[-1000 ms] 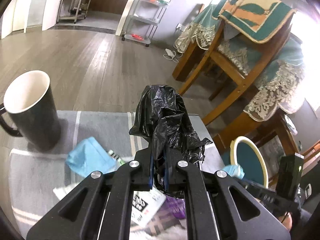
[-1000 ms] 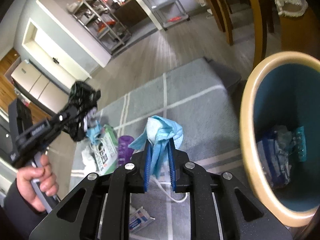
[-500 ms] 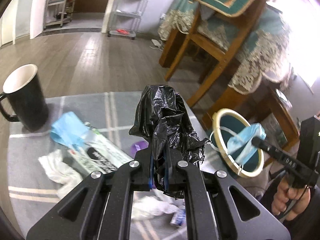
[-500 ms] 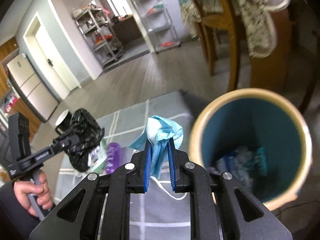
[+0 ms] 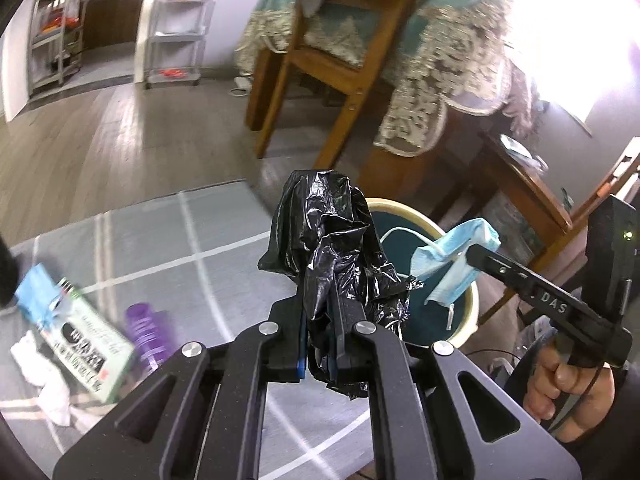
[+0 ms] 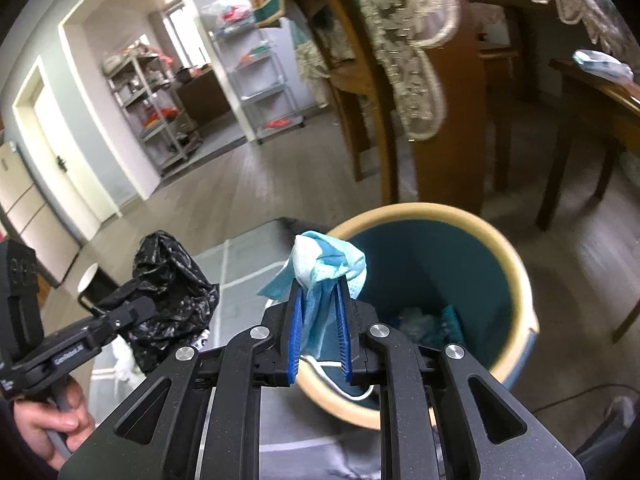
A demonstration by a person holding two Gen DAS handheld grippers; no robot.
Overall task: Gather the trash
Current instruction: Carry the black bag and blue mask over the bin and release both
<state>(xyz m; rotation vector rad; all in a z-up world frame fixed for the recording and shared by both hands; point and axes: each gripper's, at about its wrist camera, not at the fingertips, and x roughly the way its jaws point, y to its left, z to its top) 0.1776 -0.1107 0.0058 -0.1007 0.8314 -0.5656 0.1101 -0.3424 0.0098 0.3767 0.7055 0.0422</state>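
Observation:
My left gripper (image 5: 322, 320) is shut on a crumpled black plastic bag (image 5: 328, 248), held above the grey rug; the bag also shows in the right wrist view (image 6: 168, 284). My right gripper (image 6: 320, 316) is shut on a light blue face mask (image 6: 324, 268), held over the near rim of the round bin (image 6: 516, 272) with a cream rim and teal inside. The mask (image 5: 452, 260) hangs over the bin (image 5: 474, 300) in the left wrist view. Some trash lies in the bin's bottom.
On the grey rug (image 5: 208, 240) lie a green-white carton (image 5: 88, 344), a purple bottle (image 5: 146, 332), a blue mask (image 5: 38, 288) and white tissue (image 5: 44, 384). A dark mug (image 6: 90, 284) stands at the rug's far end. Wooden chairs and a lace-covered table (image 5: 440, 80) stand behind the bin.
Both grippers have swung right toward the bin. The right gripper has carried the mask from over the rug to above the bin's rim. The left still holds the bag.

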